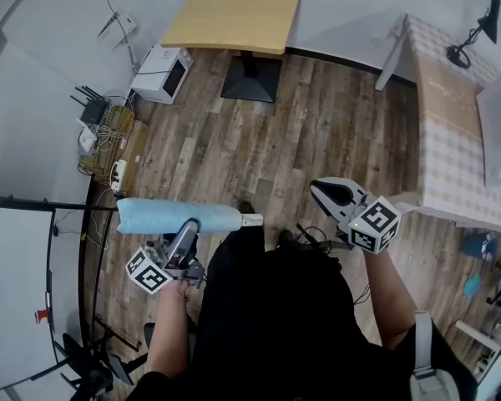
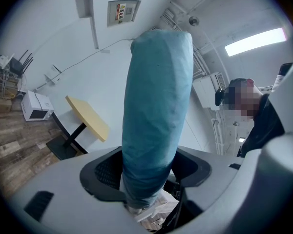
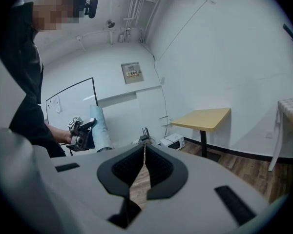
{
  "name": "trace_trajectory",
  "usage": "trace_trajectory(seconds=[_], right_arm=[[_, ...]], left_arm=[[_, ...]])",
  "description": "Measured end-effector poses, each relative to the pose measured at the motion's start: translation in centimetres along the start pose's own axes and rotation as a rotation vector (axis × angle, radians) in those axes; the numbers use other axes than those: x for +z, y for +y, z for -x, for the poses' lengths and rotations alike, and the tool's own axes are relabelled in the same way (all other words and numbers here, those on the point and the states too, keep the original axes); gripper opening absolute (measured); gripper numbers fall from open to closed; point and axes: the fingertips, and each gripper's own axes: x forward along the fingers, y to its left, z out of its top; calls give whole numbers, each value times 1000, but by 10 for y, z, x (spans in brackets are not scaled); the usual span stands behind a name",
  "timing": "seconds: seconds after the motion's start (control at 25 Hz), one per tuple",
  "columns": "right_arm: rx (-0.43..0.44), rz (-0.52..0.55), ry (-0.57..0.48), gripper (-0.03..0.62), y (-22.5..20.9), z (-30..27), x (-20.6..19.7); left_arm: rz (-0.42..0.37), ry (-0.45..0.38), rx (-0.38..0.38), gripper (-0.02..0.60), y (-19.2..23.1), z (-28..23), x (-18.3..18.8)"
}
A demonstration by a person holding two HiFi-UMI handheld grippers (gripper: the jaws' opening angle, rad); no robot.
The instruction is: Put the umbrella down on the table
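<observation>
A folded light-blue umbrella [image 1: 177, 216] in its sleeve lies roughly level in the head view, its white tip pointing right. My left gripper [image 1: 186, 237] is shut on the umbrella [image 2: 156, 106] near its middle, held in the air over the wood floor. The umbrella [image 3: 101, 129] also shows far left in the right gripper view, with the left gripper [image 3: 81, 130] on it. My right gripper [image 1: 327, 192] is shut and holds nothing, its pads [image 3: 144, 167] pressed together. A yellow-topped table [image 1: 235, 12] stands far ahead.
A table with a checked cloth [image 1: 451, 115] stands at the right, a black lamp [image 1: 476, 32] on it. A white microwave [image 1: 162, 73] sits on the floor by the wall, next to routers and cables [image 1: 104, 128]. A whiteboard [image 1: 17, 291] stands at the left.
</observation>
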Motion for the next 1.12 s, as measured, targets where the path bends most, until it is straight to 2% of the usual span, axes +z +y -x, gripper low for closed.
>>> trace_trajectory(seconds=[0.24, 0.44, 0.84, 1.12], right_arm=[[-27, -24, 23, 21, -12, -12, -8], [-34, -27, 47, 21, -30, -43, 2], [-9, 5, 149, 21, -73, -164, 43], [-18, 46, 153, 21, -93, -240, 83]], left_arm=[[25, 9, 2, 298, 27, -10, 5], [51, 30, -15, 298, 56, -34, 17], [16, 84, -4, 298, 148, -83, 77], [38, 37, -29, 298, 212, -101, 137]])
